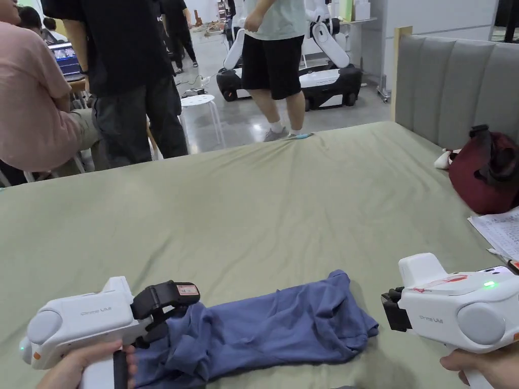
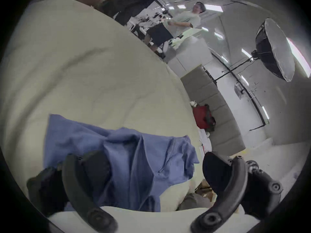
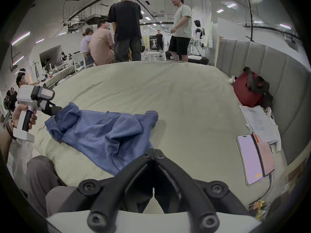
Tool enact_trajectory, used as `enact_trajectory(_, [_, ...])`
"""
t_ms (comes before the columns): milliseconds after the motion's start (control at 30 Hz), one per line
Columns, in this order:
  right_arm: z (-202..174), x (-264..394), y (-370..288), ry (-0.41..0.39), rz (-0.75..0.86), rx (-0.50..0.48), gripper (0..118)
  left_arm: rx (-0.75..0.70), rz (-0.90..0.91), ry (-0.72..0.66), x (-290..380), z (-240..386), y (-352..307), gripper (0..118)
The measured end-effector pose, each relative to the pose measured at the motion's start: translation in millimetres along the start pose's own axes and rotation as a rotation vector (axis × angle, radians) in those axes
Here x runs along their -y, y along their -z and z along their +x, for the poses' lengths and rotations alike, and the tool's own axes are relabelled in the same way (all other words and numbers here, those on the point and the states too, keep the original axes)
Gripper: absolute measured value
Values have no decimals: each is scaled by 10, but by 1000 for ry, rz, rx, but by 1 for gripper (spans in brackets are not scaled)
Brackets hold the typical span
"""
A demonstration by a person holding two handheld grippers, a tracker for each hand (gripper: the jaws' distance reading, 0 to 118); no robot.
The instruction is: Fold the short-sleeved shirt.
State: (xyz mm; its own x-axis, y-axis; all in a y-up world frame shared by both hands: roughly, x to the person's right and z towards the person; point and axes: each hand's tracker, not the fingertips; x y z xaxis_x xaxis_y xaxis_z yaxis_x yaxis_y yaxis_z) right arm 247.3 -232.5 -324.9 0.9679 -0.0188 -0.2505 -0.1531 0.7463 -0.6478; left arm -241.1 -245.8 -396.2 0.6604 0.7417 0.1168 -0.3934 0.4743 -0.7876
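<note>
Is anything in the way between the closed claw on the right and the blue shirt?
No. Only bare green bedsheet lies between the right gripper and the blue shirt. The red bag, papers and phone sit off to the side.

A robotics lab staged as a bedroom: a bed (image 1: 284, 202) with green sheet and grey padded headboard (image 1: 456, 81) at two o'clock, on a polished concrete floor. At twelve o'clock a white wheeled robot (image 1: 329, 76) is parked among standing people (image 1: 273, 55). A studio softbox light (image 2: 276, 50) shows in the left gripper view.
</note>
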Motion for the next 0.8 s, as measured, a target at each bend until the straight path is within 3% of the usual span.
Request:
enact_trajectory(33, [-23, -10, 2, -8, 3, -4, 0, -3, 7, -14, -1, -8, -99, 106])
enact_trajectory(67, [-45, -20, 4, -11, 5, -9, 0, -22, 34, -47, -1, -45, -187, 76])
enact_trajectory(133, [-93, -31, 20, -17, 6, -24, 0, -40, 127, -103, 34, -146, -318, 0])
enact_trajectory(367, [-206, 4, 76, -34, -8, -51, 0, -95, 33, -82, 174, -230, -285, 0])
enact_trajectory(533, [-170, 29, 66, -25, -9, -49, 0, -95, -171, -60, 333, -81, 211, 0])
enact_trajectory(567, [-154, 34, 58, -19, -7, -50, 0, -82, -195, -52, 244, -279, 398, 0])
enact_trajectory(800, [-26, 92, 51, 9, -15, -32, 0, -41, -357, 130, 236, 238, 1124, 0])
